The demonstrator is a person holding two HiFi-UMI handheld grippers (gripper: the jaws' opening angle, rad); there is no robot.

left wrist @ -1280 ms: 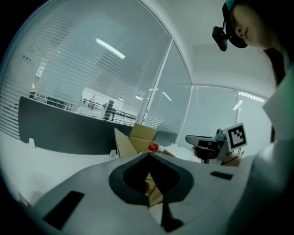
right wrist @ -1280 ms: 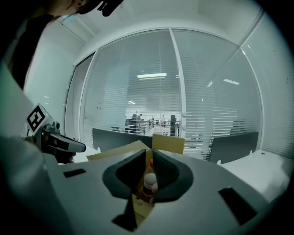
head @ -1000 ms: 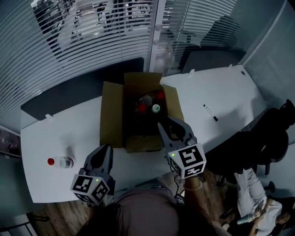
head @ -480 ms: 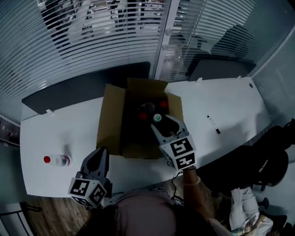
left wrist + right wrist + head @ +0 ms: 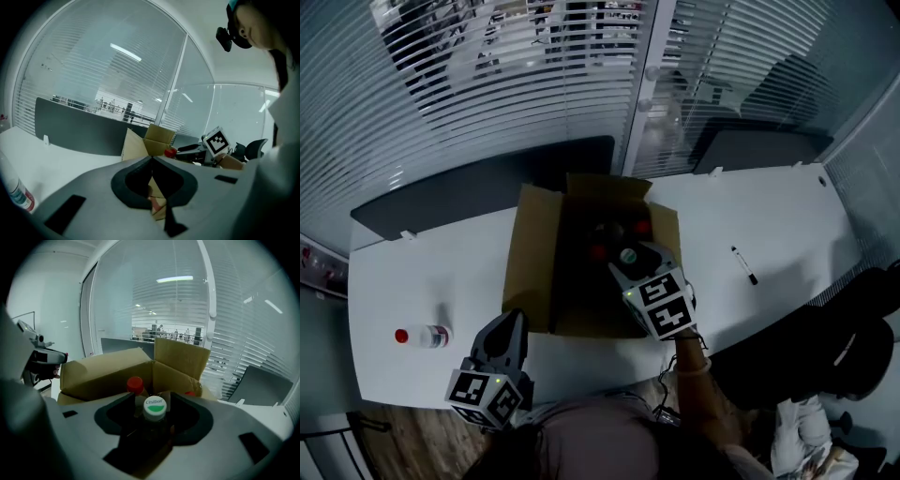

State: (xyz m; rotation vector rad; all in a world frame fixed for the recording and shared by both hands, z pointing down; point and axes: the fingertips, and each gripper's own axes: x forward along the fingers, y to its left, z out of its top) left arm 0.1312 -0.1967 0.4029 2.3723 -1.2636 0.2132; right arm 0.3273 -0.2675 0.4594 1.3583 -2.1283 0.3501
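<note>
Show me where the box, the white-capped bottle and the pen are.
box [image 5: 530,258]: head view, on its left flap.
white-capped bottle [image 5: 154,408]: right gripper view, on its cap.
pen [image 5: 744,265]: head view, on the middle of its barrel.

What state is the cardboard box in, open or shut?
Open: the cardboard box has its flaps up, and bottle caps show inside.

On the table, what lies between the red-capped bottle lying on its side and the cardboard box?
Nothing: the head view shows only bare white table between the red-capped bottle and the cardboard box; the left gripper view agrees.
</note>
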